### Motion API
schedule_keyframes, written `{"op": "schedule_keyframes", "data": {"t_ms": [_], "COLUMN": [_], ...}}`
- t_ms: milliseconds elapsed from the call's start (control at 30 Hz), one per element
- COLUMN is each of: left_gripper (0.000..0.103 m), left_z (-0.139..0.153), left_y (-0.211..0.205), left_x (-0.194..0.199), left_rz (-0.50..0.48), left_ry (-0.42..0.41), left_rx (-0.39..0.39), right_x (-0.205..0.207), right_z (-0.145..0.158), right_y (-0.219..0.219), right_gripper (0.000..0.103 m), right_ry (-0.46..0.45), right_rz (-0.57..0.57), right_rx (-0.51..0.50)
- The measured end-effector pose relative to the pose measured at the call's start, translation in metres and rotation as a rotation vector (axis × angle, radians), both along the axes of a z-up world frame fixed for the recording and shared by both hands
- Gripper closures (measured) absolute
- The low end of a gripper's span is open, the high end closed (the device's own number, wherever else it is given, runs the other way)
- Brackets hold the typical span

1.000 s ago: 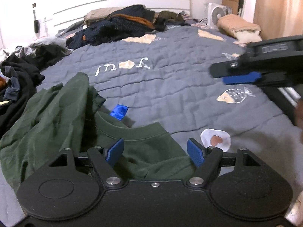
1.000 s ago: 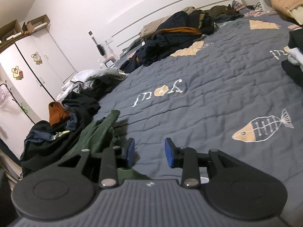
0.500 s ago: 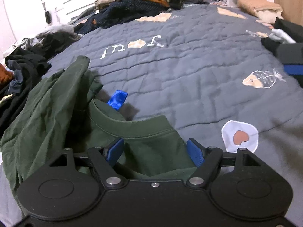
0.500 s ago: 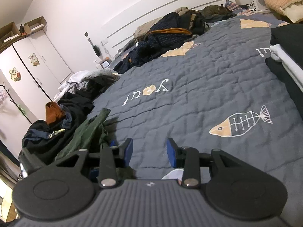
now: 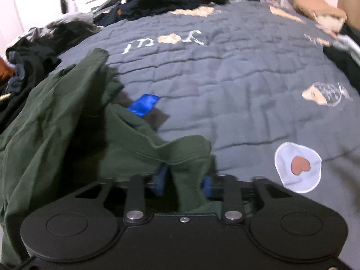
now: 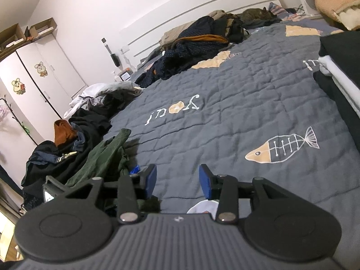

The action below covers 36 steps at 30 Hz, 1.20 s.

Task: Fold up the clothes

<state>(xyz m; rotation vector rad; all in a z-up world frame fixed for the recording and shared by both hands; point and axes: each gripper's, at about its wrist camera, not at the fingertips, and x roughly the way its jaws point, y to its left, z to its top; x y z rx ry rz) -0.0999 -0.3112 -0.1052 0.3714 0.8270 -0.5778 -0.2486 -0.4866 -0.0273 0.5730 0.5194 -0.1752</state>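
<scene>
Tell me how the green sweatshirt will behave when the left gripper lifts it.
Probably floppy: the green sweatshirt lies in loose folds. The left gripper is closing on a bunched edge, so the rest would likely hang and drag over the quilt.

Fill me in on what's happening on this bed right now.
A person is folding laundry with a handheld gripper in each hand. The left gripper is closing on a bunched edge of the dark green shirt, which lies crumpled on the grey quilt; fabric sits between its blue pads. The right gripper is open with nothing between its pads, pointing across bare quilt beside the shirt. Nothing is folded yet on this garment. Heaps of unsorted clothes line the far side of the bed.
</scene>
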Motion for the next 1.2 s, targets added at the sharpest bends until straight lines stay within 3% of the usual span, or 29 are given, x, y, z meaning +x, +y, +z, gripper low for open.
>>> {"op": "schedule_keyframes", "data": {"t_ms": [33,100,267,400,633,867,1200], "left_gripper": [0.09,0.094,0.096,0.096,0.097,0.097,0.098], "left_z": [0.003,0.008,0.024,0.033,0.046,0.072,0.113], "left_y": [0.004,0.012,0.024,0.035,0.053,0.09,0.164], "left_x": [0.002,0.004,0.004,0.003,0.003,0.007,0.015], "left_rz": [0.0,-0.005,-0.039,-0.049,-0.045,-0.038,-0.016], "left_ry": [0.008,0.023,0.007,-0.005,-0.002,-0.011,-0.068], "left_rx": [-0.015,-0.04,-0.066,-0.079,-0.113,-0.151,-0.095], "right_x": [0.0,0.001,0.004,0.014,0.023,0.027,0.036], "right_z": [0.002,0.005,0.012,0.018,0.019,0.02,0.026], "right_y": [0.002,0.005,0.013,0.023,0.039,0.045,0.061], "right_gripper": [0.062,0.062,0.062,0.06,0.057,0.055,0.053], "right_ry": [-0.003,-0.006,0.003,0.085,0.137,0.143,0.148], "right_rz": [0.001,0.002,-0.011,-0.071,-0.088,-0.069,-0.06], "right_rx": [-0.015,-0.042,-0.105,-0.183,-0.286,-0.306,-0.324]}}
